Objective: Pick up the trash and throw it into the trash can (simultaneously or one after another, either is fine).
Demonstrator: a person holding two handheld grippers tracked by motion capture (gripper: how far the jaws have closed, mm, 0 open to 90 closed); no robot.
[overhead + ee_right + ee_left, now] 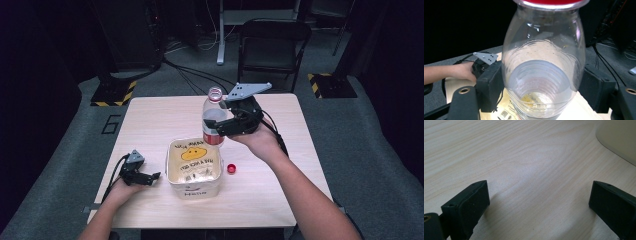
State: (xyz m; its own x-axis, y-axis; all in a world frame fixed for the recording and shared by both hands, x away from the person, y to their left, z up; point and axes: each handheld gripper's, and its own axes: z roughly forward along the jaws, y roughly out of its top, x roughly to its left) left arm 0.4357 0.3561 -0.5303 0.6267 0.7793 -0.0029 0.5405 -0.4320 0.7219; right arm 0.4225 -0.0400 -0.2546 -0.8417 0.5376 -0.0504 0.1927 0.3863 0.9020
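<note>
A clear plastic bottle (214,117) with a red label stands upright and uncapped, a little water in it. My right gripper (220,128) is shut on its middle from the right and holds it at the far rim of a cream square tub (194,167) with a yellow print. In the right gripper view the bottle (541,65) sits between both jaws of my right gripper (541,95). A red cap (231,168) lies on the table right of the tub. My left gripper (154,176) rests open on the table left of the tub; its view has the left gripper (539,202) empty above bare wood.
The light wooden table (150,120) has free room at its far left and near right. A corner of the tub (619,137) is at the upper right of the left gripper view. A black chair (270,47) and cables stand on the floor beyond the table.
</note>
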